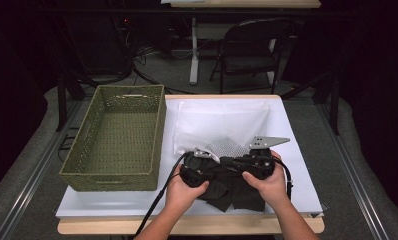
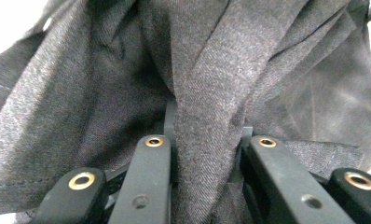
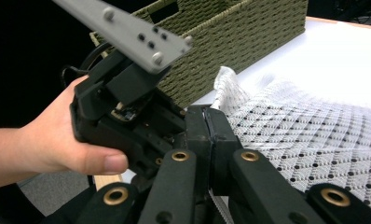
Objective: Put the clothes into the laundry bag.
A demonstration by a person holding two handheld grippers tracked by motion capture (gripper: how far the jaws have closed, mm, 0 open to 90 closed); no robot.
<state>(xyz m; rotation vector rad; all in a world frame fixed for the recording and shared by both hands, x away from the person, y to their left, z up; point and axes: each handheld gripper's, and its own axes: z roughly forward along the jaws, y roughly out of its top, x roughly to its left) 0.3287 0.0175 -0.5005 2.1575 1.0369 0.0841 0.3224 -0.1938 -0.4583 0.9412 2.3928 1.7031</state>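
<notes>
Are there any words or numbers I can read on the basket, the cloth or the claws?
None: no words, numbers or signs can be read.
Green woven basket: plain weave, no label.
Dark grey cloth: plain fabric, no tag showing.
White dotted mesh fabric: only a pattern of dots.
Grey three-cornered plate: just screws, no print.

Two matt black handheld grippers: left gripper (image 1: 201, 161), right gripper (image 1: 247, 159). Black flat-sided jaws with brass-ringed screw holes and plain recessed holes. Grey three-cornered metal plate (image 1: 268, 141) studded with small screws. Black cable (image 1: 159, 196) trailing away. Bare forearms, sleeveless.
</notes>
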